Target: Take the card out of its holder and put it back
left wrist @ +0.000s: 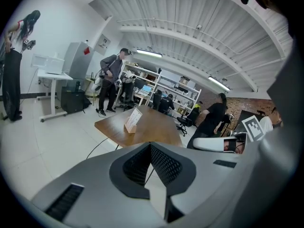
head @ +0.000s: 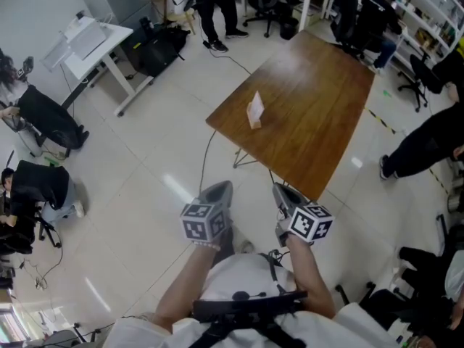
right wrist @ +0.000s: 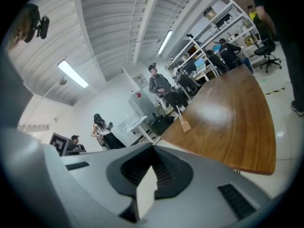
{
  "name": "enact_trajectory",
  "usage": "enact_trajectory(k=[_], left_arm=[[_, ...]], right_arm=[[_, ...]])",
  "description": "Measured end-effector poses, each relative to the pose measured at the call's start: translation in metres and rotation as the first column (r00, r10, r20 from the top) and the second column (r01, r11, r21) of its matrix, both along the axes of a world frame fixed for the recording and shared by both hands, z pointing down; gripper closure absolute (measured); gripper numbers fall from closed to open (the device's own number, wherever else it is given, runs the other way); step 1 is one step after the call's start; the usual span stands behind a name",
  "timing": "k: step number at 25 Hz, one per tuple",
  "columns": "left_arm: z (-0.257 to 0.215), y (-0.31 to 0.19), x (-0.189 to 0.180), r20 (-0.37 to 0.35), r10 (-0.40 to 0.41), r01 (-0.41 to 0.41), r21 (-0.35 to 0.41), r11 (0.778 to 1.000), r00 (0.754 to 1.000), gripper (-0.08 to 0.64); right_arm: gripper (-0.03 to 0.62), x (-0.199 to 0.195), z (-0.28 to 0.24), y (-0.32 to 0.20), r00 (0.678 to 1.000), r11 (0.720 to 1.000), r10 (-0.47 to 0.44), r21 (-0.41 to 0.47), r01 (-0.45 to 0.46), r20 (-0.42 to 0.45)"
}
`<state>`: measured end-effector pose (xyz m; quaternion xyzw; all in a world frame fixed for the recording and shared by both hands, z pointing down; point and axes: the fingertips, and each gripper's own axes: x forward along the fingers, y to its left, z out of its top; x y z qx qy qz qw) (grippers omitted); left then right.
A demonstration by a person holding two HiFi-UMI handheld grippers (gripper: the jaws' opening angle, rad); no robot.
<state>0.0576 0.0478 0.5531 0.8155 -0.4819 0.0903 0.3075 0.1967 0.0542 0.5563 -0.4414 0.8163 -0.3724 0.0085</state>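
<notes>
1. You hold both grippers side by side just in front of your chest, a small gap between them. The left gripper (head: 220, 188) has its jaws pressed together with nothing between them. The right gripper (head: 284, 192) is the same, jaws together and empty.
2. Ahead of and to the left of the left gripper lies open pale tiled floor (head: 156, 147), the widest free room.
3. A thin dark cable (head: 205, 158) crosses that floor, running from under the table toward you.
4. The brown wooden table (head: 326, 114) stands turned cornerwise to you. Its near corner sits just beyond the right gripper's tip, its left corner juts toward the open floor, and its long edges run away up and to the right.
5. The white card (head: 254, 106) stands upright in its small wooden holder (head: 254, 123) on the tabletop, near the table's left corner. It is well apart from both grippers, and the tabletop around it is bare.
6. The print on the card is too small to read, and you cannot tell how deep the card sits in the holder. Your own body cuts off the bottom of the head view, and each gripper's grey body fills the lower half of its own view.
7. A person in dark clothes (head: 428, 147) stands just off the table's right edge. Farther left stand a white desk (head: 94, 46) and a black bag (head: 156, 49). Past the table's far corner another person (head: 214, 9) stands, and shelves (head: 424, 9) line the far right.
</notes>
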Motion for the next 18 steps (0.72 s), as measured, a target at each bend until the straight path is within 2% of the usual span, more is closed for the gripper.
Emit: enact_trajectory(k=[6,18], left_arm=[[-0.002,-0.038,-0.003,-0.005,0.02,-0.02,0.007,1.0,1.0,0.565],[-0.013,-0.13,-0.014,-0.03,0.107,-0.106,0.037,0.994,0.994,0.565]], right_arm=[[0.592,-0.008,-0.001,-0.034,1.0,1.0,0.008,0.002,-0.008,-0.014],[0.592,-0.022,-0.02,-0.115,0.994,0.996,0.089,0.036,-0.087,-0.059]])
